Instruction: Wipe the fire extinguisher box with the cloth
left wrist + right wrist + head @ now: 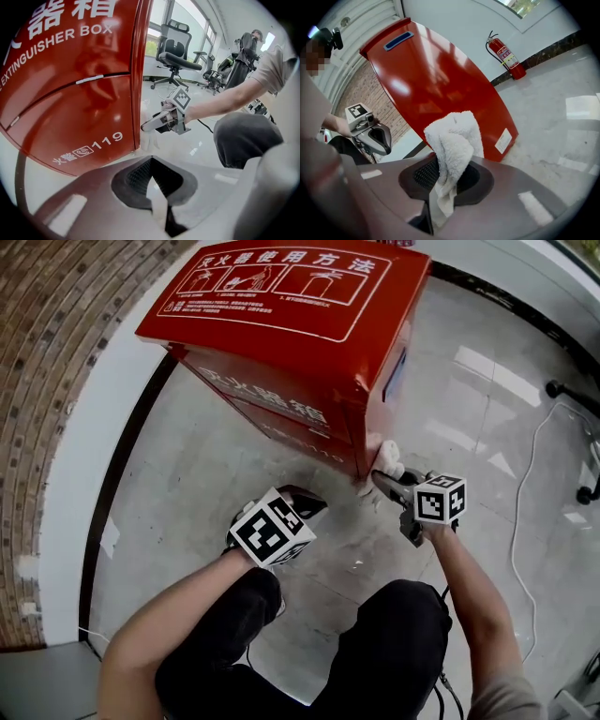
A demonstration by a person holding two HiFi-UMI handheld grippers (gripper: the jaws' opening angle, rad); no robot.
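Polished stone floor [187, 474], red fire extinguisher box [281, 324]. Right gripper [386, 480] clamps the cloth [454, 140] at its lower corner; left gripper [305, 502] idles, jaws together and empty. Wiping looks under way, with most panels probably left.

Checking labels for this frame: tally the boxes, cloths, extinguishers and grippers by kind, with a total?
box: 1
cloth: 1
extinguisher: 1
grippers: 2 (left gripper, right gripper)
Total: 5

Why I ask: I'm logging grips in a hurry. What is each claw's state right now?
Left claw: closed, holding nothing.
Right claw: closed on the cloth.
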